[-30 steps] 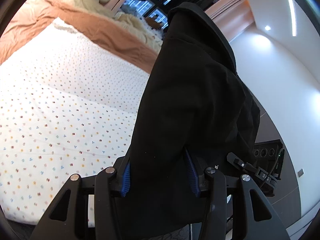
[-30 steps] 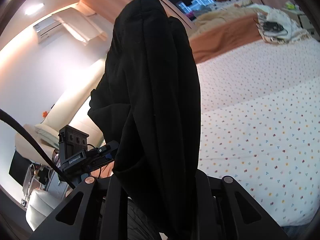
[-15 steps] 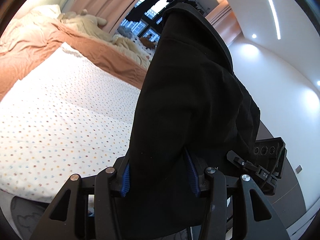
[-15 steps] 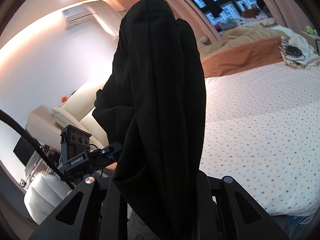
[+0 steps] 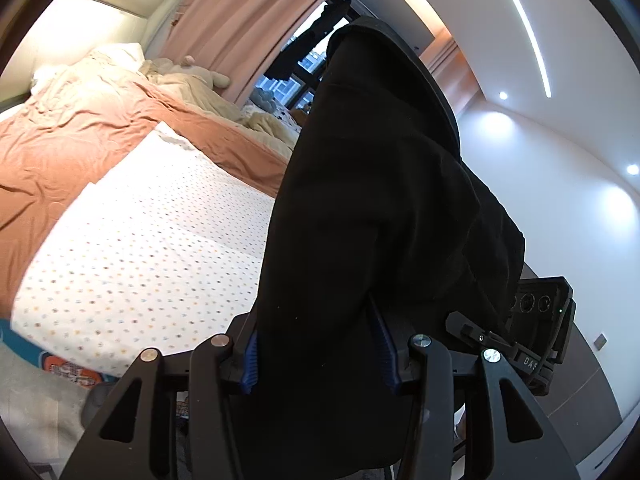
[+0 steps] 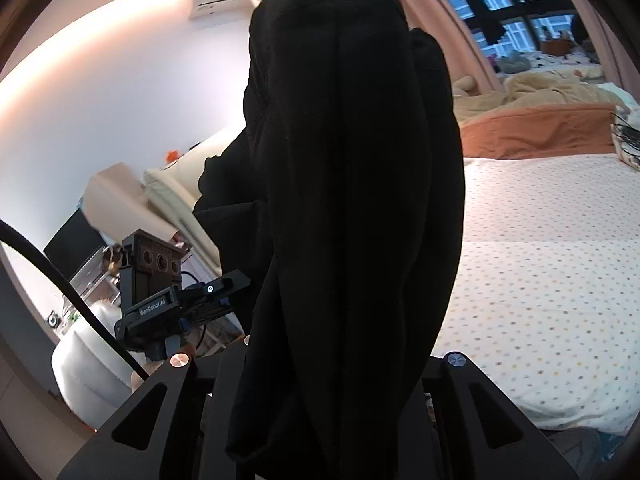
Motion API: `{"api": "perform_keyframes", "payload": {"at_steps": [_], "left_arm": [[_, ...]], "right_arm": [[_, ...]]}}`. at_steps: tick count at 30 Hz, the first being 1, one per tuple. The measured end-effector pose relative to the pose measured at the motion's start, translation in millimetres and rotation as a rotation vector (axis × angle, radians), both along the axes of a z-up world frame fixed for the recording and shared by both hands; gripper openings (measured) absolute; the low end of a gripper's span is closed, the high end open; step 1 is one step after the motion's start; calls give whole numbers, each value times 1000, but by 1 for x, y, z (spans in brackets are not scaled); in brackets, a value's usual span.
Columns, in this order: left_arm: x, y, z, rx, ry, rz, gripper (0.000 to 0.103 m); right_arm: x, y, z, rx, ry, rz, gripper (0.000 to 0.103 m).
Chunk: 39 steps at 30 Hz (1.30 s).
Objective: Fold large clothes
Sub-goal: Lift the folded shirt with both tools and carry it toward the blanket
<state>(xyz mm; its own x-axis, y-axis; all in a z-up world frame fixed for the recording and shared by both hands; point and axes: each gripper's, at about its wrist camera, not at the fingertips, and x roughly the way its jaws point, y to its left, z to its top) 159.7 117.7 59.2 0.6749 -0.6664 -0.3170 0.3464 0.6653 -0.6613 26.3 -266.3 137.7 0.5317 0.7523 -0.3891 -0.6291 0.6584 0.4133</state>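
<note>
While clamped in both the left gripper (image 5: 316, 354) and right gripper (image 6: 320, 380), black garment (image 5: 372, 220) hangs bunched between them, above and beside the dotted bed (image 5: 152, 240), equally near either hand.

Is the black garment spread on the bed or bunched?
Bunched. The garment hangs in thick folds from both claws, off the bed.

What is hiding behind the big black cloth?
Behind the black cloth you can see a dotted bed sheet, an orange blanket, pink curtains and a window. The middle of the room is covered by the cloth.
</note>
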Motion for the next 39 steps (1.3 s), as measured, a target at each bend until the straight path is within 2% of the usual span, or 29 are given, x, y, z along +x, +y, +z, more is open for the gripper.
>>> {"api": "perform_keyframes", "payload": {"at_steps": [2,7,12,17,22,23,26,39], "left_arm": [[-7,21,2,34,-25,41,47],[-20,53,8,59,-31,92,47],[-22,89,9,60,-37,150,47],[-29,129,1,42,-33,199,47],[-18,155,-2,60,-35,233,47],[-9,142,0,61,-35,239,47],[-3,158,-5,57,-33,253,47],[39,221,-27,36,3,340,47]], "right_arm": [[12,10,0,-1,-1,18,17],[26,35,-6,0,6,53,17],[36,66,-12,-25,11,96,17],[63,97,-17,-34,31,147,17],[89,126,-20,-34,29,170,17],[95,131,-20,-33,30,174,17],[114,143,-20,-34,29,187,17],[226,194,-25,-43,83,243,17]]}}
